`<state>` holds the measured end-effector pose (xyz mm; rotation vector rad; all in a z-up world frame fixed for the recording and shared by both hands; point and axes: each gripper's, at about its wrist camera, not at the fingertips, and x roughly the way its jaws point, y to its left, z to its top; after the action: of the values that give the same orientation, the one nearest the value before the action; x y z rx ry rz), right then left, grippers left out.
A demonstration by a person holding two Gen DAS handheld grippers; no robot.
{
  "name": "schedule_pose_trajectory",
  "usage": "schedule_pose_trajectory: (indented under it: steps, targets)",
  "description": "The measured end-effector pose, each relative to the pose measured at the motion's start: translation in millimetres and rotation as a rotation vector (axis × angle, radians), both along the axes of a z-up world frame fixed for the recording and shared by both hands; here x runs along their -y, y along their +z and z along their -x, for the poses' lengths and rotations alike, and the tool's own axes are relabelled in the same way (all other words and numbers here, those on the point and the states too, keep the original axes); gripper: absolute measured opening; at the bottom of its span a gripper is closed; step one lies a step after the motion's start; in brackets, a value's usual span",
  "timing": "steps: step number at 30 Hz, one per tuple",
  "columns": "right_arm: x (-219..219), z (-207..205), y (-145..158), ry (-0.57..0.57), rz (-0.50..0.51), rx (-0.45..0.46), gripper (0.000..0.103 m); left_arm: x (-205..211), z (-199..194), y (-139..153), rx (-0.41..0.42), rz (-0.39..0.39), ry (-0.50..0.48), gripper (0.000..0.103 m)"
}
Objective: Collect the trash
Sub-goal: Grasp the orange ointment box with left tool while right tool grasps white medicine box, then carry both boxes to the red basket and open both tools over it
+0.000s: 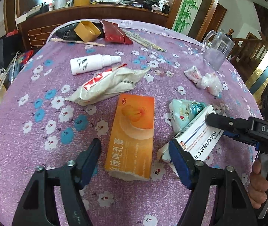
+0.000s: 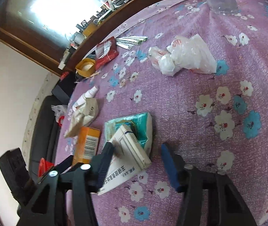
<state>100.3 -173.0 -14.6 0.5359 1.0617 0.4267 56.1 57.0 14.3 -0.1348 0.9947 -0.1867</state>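
A round table (image 1: 39, 150) under a purple cloth with blue and white flowers fills both views, and litter lies scattered across it.

Near the middle, a crumpled cream bag (image 1: 107, 84) lies on its side, with a white spray bottle (image 1: 94, 64) just behind it. In front of the bag an orange box (image 1: 132, 135) lies flat. To its right sits a teal tissue pack (image 1: 186, 113), and a white box (image 1: 198, 141) leans on that pack. Further right is a knotted clear plastic bag (image 1: 205, 81), with a glass mug (image 1: 216, 50) behind it. At the far edge are a red pouch (image 1: 115, 32) and a yellow tub (image 1: 87, 30).

The left gripper (image 1: 134, 160) hangs over the near end of the orange box. Its jaws stand apart on either side of the box and do not touch it.

The right gripper (image 2: 137, 162), held in a hand (image 1: 262, 184), is at the white box. Its left finger (image 2: 105, 160) is against the box; the right finger stands clear over bare cloth, so nothing is clamped.
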Motion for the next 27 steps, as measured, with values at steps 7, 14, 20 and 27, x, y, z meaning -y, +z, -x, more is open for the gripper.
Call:
schedule_pose_trajectory:
  steps: [7,14,20,27]
  targets:
    - [2.7,13.4,12.7,0.019,-0.025,0.042,0.027,-2.1,1.5,-3.7,-0.019,0.010,0.017,0.047]
    - [29.3,19.7,29.7,-0.081,-0.060,0.114,0.019,-1.0,11.7,-3.3,-0.046,-0.039,-0.002,0.050]
    - [34.4,23.9,36.3,-0.103,-0.072,0.142,0.018,14.9,1.2,-6.6,-0.026,-0.131,-0.010,0.065]
    - [36.6,29.3,43.5,-0.096,-0.087,0.177,0.018,8.6,7.4,-6.9,0.019,-0.144,0.043,0.047]
